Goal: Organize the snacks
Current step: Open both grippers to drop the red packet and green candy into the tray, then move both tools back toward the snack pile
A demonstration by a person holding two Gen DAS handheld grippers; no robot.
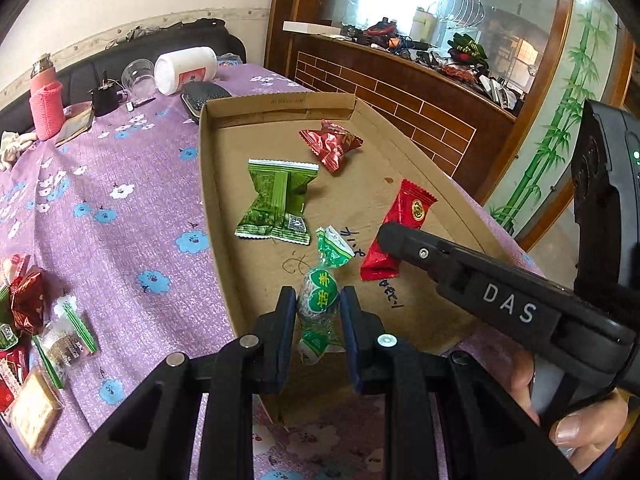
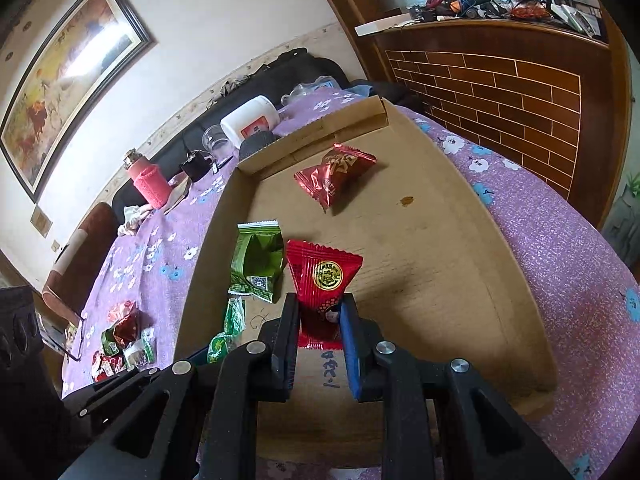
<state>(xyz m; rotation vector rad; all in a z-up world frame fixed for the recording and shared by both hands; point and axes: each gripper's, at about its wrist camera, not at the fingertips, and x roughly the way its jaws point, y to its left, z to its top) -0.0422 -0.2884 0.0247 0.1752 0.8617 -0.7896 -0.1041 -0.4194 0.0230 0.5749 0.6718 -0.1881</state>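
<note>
A shallow cardboard tray [image 1: 224,240] lies on the purple flowered cloth. In it lie a green packet [image 1: 276,200] and a dark red foil packet [image 1: 330,144]. My left gripper [image 1: 318,310] is shut on a green twist-wrapped candy [image 1: 320,296], held over the tray's near part. My right gripper [image 2: 320,316] is shut on a bright red packet with a gold seal [image 2: 324,272], also over the tray [image 2: 500,240]. The green candy [image 2: 226,336], green packet [image 2: 256,260] and dark red packet [image 2: 334,176] show in the right wrist view too.
A pile of loose snacks [image 1: 32,332] lies on the cloth left of the tray, also in the right wrist view [image 2: 120,340]. At the far end stand a pink bottle [image 1: 46,104], a white jar on its side [image 1: 186,68], a clear cup [image 1: 138,76] and a black brush [image 1: 204,98].
</note>
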